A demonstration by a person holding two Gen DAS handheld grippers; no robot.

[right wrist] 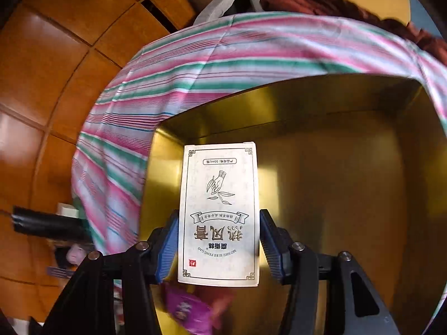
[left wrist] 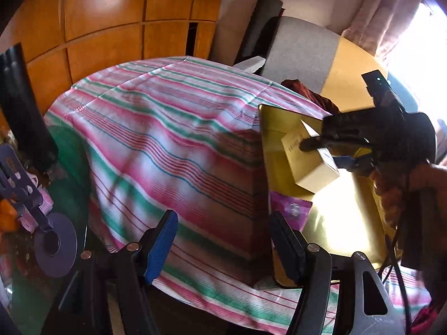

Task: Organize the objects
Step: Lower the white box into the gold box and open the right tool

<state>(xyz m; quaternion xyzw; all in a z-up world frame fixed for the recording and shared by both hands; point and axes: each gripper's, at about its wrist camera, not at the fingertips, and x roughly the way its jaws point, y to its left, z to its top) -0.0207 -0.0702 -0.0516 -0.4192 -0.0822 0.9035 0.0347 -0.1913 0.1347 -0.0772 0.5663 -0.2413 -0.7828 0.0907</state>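
Observation:
My right gripper is shut on a small white carton printed with Chinese characters and holds it over the inside of a gold tin box. The left wrist view shows the same carton in the right gripper above the gold box. A purple packet lies in the box below the carton, also visible in the left wrist view. My left gripper is open and empty, near the box's left wall over the striped cloth.
The pink, green and white striped cloth covers the table around the box. Wooden cabinet doors stand behind. A grey and gold chair back and dark red fabric sit beyond the box. Clutter and a dark disc lie at the left.

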